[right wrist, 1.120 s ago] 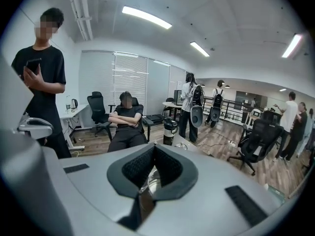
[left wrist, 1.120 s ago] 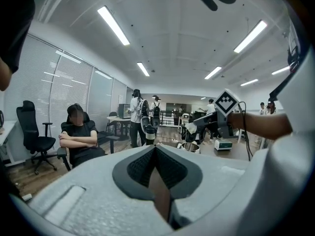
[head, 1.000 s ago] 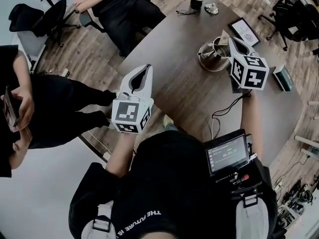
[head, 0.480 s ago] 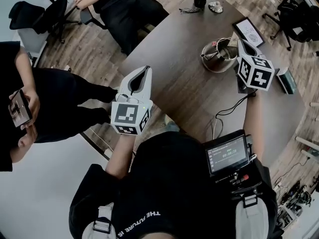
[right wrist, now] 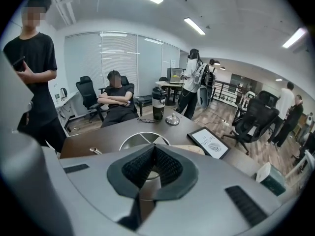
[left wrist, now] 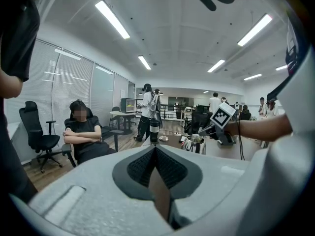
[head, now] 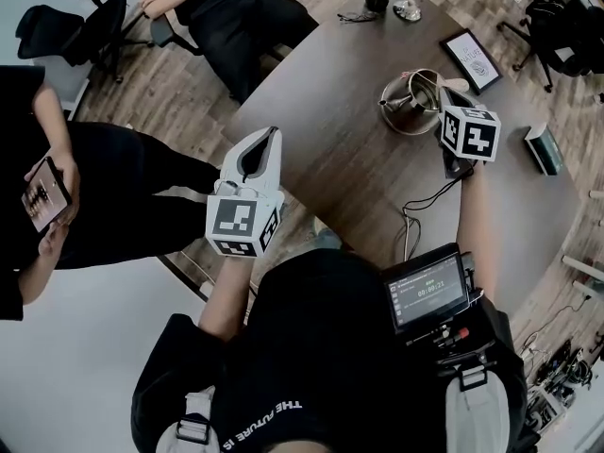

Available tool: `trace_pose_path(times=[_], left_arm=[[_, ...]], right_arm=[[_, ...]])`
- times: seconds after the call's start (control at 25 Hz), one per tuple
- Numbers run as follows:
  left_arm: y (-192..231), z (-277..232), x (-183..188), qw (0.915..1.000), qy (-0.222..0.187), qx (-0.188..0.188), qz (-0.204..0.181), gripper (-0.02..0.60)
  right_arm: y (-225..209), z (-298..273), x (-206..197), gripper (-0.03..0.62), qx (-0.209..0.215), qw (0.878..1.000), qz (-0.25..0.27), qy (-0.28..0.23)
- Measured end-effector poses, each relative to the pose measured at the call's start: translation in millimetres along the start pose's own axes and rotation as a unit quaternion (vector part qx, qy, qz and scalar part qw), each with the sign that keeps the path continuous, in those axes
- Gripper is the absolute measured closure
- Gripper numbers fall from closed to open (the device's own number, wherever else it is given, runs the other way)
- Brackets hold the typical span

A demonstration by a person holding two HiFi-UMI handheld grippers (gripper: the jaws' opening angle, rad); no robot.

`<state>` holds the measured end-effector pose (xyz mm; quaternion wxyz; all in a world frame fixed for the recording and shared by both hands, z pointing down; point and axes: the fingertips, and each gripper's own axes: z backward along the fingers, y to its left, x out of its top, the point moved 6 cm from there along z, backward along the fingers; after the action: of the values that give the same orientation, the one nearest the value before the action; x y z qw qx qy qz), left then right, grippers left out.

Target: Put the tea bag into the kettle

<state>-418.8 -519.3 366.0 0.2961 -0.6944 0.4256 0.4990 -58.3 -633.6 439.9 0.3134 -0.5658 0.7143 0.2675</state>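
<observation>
The right gripper (head: 443, 90) has its jaws pressed together at the tips. A pale strip shows in the slit behind them, and I cannot tell whether that is the tea bag, which I cannot pick out anywhere else. The gripper hangs over the near right edge of the steel kettle (head: 406, 104), whose open round rim (right wrist: 134, 140) lies just ahead of and below the jaw tips. A flat beige disc (right wrist: 198, 150) sits just ahead and to the right, with a framed card (right wrist: 210, 143) beyond it. The right forearm (head: 474, 206) reaches straight across the table (head: 330, 149), the marker cube facing up. The left gripper (head: 272, 132) is also pressed together, with nothing between its jaws. It is held off the table's near edge, well apart from the kettle, which stands ahead of it and to its right.
</observation>
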Motion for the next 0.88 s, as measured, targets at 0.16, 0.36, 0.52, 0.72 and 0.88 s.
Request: trace_pose_path(times=[0.16, 0.36, 0.52, 0.72, 0.88], left_arm=[[-2, -1, 0, 1.0, 0.002, 0.0, 0.0, 0.577], [-1, 1, -1, 1.0, 0.003, 0.002, 0.0, 0.577], [-4, 3, -1, 1.0, 0.004, 0.003, -0.001, 0.577], [-7, 5, -3, 1.0, 0.005, 0.0, -0.002, 0.577], [-10, 7, -2, 1.0, 0.006, 0.001, -0.004, 0.577]], right_arm=[[6, -7, -5, 0.586, 0.016, 1.0, -0.004, 0.012], [18, -13, -12, 0.586, 0.041, 0.999, 0.004, 0.027], [17, -16, -16, 0.586, 0.042, 0.999, 0.004, 0.034], [19, -14, -16, 0.582, 0.043, 0.999, 0.011, 0.031], [20, -10, -17, 0.562, 0.048, 0.998, 0.013, 0.027]])
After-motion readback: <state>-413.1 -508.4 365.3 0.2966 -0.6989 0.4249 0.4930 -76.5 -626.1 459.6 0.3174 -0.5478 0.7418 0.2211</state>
